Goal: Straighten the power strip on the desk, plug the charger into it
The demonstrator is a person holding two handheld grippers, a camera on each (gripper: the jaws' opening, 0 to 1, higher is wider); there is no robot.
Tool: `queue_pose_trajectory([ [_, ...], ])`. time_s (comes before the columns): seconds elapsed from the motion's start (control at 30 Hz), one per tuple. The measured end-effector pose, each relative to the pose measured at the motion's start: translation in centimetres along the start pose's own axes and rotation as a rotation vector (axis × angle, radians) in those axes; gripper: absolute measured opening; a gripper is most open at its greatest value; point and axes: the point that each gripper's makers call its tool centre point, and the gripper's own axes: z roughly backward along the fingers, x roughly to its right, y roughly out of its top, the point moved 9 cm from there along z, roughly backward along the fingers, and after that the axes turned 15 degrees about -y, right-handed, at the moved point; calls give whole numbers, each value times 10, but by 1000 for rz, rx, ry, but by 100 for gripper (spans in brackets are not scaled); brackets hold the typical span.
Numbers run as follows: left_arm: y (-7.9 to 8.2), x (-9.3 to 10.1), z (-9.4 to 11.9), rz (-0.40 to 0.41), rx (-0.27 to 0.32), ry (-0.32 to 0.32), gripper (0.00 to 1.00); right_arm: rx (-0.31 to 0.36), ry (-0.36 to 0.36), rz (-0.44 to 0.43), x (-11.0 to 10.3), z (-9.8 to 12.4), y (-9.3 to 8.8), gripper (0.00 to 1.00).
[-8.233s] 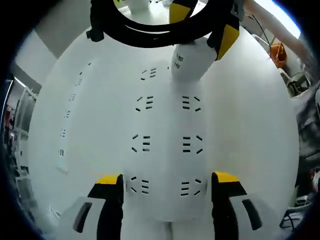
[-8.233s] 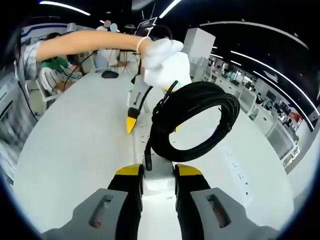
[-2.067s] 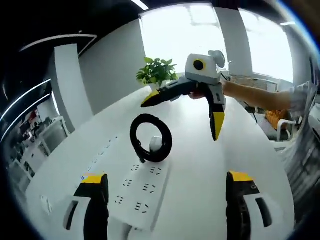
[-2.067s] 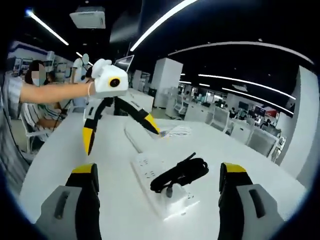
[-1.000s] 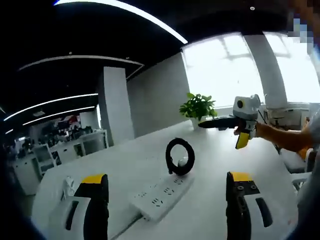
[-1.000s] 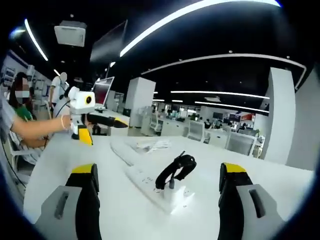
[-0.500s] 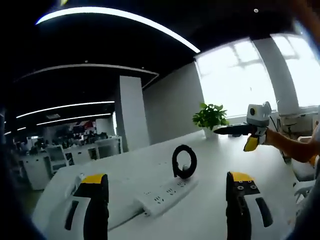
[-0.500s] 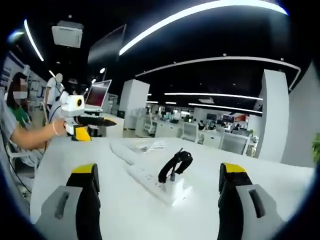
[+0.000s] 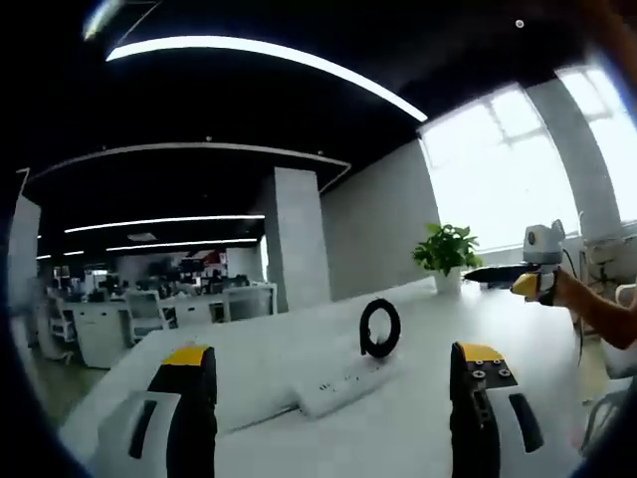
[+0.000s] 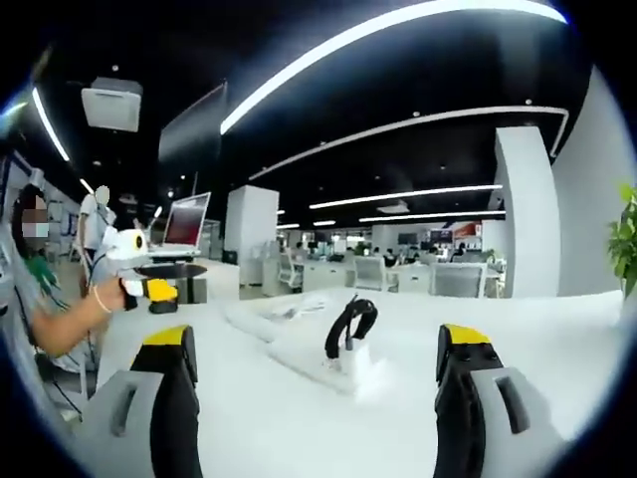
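Sitting ahead of both tools, well beyond the jaws, the power strip (image 9: 343,385) lies on the white worktop (image 9: 398,438) w/ the charger (image 10: 355,360) standing in its far-end socket, black cable coil (image 9: 379,328) on top. Left tool (image 9: 333,383) and right tool (image 10: 311,373) both gape, holding nothing. Risk (my guess): the top-heavy coil could tip or work the charger loose if bumped; seating depth can't be judged from here.

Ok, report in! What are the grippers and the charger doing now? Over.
Both grippers open, lifted off the desk. Charger plugged into strip, cord coiled on top. Nothing in the way.
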Motion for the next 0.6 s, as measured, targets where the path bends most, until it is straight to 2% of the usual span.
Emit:
queue_pose_trajectory([
  [0.23, -8, 11, 17, 35, 19, 19, 99, -22, -45, 61, -5, 18, -7, 100],
  [0.33, -13, 17, 23, 47, 11, 25, 99, -33, -44, 57, -9, 25, -10, 100],
  [0.43, -18, 18, 29, 48, -8, 53, 99, -34, -51, 45, -12, 33, -14, 100],
  [0.5, -23, 17, 35, 53, -31, 96, 99, -40, -59, 46, -13, 38, -16, 100],
  [0.6, -30, 16, 42, 55, -30, 119, 99, -29, -85, 40, -13, 47, -18, 100],
])
